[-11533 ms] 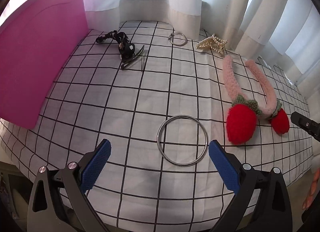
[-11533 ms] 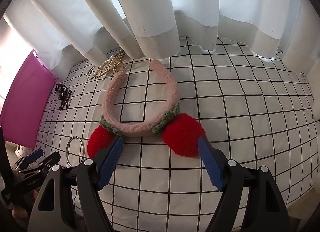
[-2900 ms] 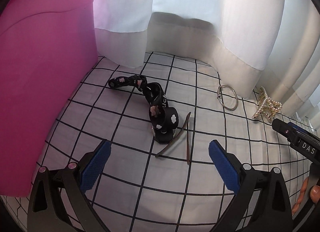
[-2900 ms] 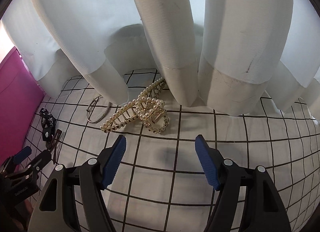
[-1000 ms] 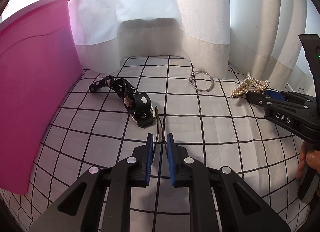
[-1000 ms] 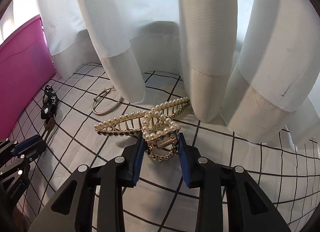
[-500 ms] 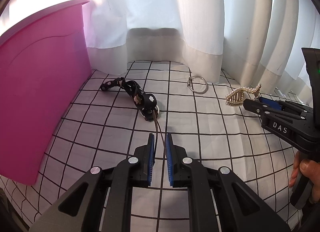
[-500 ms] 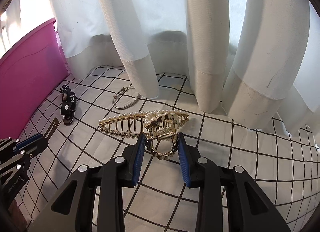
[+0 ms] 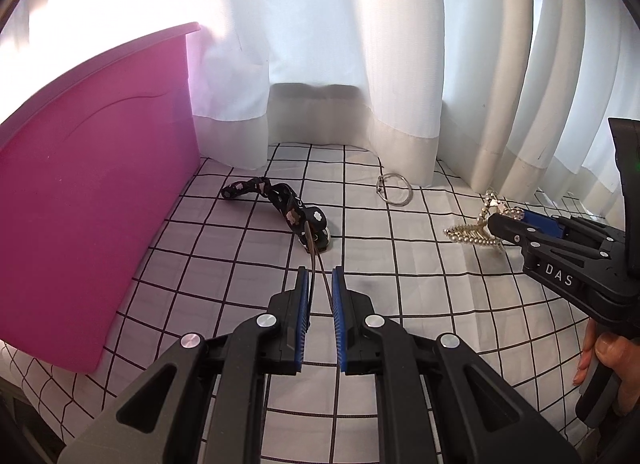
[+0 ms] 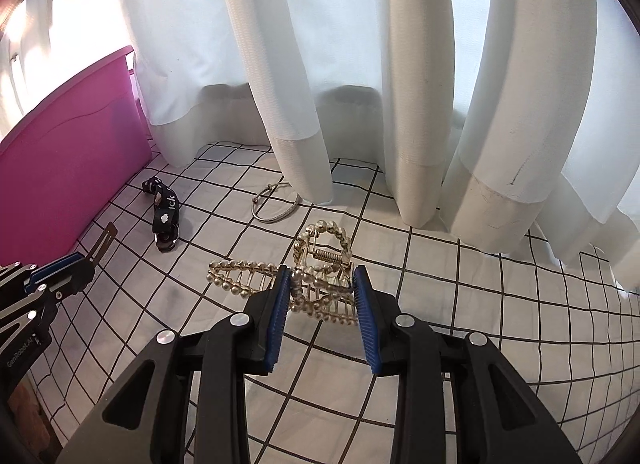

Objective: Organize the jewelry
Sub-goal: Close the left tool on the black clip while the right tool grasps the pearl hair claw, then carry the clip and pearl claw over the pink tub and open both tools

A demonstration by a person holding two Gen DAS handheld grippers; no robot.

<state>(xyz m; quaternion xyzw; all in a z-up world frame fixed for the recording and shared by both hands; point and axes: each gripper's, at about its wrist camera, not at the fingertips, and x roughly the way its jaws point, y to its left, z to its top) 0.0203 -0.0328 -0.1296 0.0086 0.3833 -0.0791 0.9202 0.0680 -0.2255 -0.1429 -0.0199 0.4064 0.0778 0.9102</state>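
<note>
Two grippers each hold one thing above the checked cloth (image 9: 420, 264). At the far left stands the pink box (image 9: 80, 204), the likely place for both. The left gripper (image 9: 320, 288) is nearest to it, squeezed almost shut on a thin brown hair clip (image 9: 320, 264) whose long side points straight ahead. The right gripper (image 10: 320, 288), farther away, pinches the pearl claw clip (image 10: 316, 284), whose long side lies crossways.

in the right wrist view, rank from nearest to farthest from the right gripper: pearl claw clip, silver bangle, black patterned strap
1. Gold pearl claw clip, clamped in the right gripper.
2. Thin silver bangle, beyond it by the curtain hem.
3. Black patterned strap, far left beside the pink bin.
</note>
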